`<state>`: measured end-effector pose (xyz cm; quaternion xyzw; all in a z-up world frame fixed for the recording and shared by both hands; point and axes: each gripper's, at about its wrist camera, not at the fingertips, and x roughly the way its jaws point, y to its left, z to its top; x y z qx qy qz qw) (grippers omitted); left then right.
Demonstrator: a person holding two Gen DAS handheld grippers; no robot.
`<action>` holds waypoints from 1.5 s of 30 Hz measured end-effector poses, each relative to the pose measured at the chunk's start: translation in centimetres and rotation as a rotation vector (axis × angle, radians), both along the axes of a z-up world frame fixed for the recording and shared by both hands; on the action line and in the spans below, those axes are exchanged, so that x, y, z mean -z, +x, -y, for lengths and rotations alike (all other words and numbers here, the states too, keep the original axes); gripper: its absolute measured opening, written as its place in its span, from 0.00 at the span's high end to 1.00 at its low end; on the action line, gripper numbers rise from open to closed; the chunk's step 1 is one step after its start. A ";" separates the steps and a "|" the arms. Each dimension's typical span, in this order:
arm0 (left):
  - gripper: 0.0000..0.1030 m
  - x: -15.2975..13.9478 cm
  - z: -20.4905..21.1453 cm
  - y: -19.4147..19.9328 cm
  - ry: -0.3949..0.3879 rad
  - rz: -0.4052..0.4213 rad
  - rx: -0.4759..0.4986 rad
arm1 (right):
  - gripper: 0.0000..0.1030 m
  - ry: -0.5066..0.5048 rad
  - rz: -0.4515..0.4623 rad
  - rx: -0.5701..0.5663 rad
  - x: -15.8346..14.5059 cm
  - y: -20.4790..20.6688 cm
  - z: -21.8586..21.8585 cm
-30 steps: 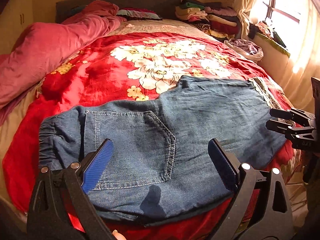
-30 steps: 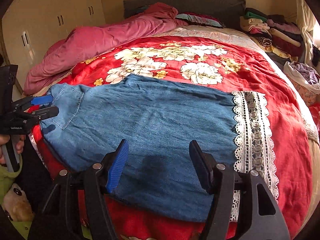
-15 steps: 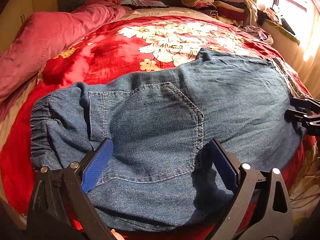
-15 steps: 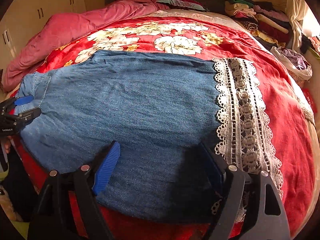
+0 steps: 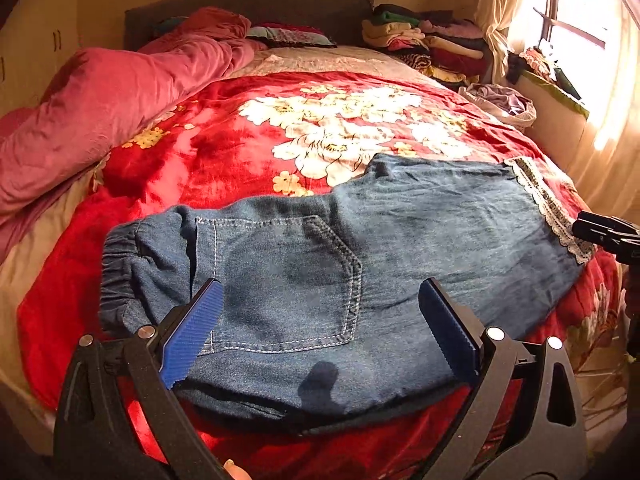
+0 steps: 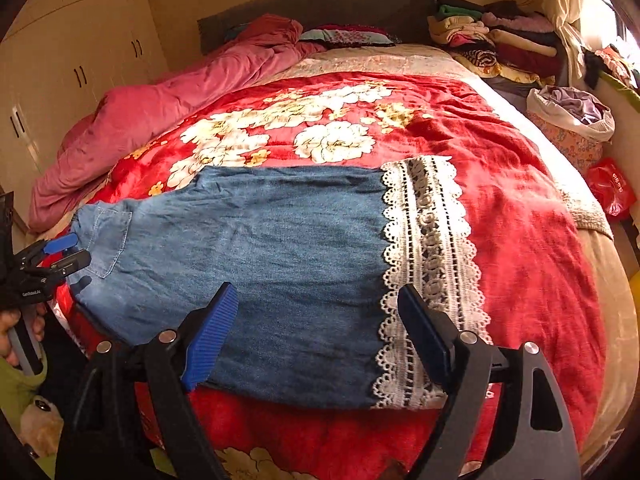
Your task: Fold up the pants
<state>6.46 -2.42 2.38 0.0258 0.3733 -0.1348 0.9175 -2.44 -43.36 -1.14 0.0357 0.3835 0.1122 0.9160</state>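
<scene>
Blue denim pants [image 5: 400,248] lie flat across the near end of the bed, folded lengthwise, back pocket [image 5: 288,280] up. The elastic waist [image 5: 120,264] is at the left, the white lace cuff [image 6: 428,272] at the right. My left gripper [image 5: 320,332] is open and empty, held above the pocket end. My right gripper [image 6: 316,332] is open and empty, held above the leg beside the lace cuff. Each gripper shows at the edge of the other's view: the right one [image 5: 608,236] and the left one [image 6: 66,252].
A red floral blanket [image 5: 240,152] covers the bed. A pink duvet [image 5: 100,108] is bunched along the left. Folded clothes [image 6: 496,40] are stacked at the far right by the headboard. A bag of laundry [image 6: 572,120] sits by the bed's right side. Wardrobes [image 6: 72,64] stand left.
Both grippers dipped close to the pants half a second ago and have pulled back up and away, still open. The pants lie as before.
</scene>
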 end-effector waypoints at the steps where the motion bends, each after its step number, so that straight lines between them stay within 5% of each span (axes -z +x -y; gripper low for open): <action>1: 0.10 -0.4 0.3 -0.1 -0.004 0.010 0.005 | 0.21 0.001 0.005 0.009 -0.2 -0.3 0.5; 19: 0.10 -3.7 9.0 1.9 -0.033 0.010 0.165 | 0.17 0.027 0.044 0.159 0.1 -3.3 7.0; 45: 0.09 0.0 22.9 11.5 0.087 -0.060 0.425 | 0.18 0.111 -0.065 0.158 5.4 -0.4 6.8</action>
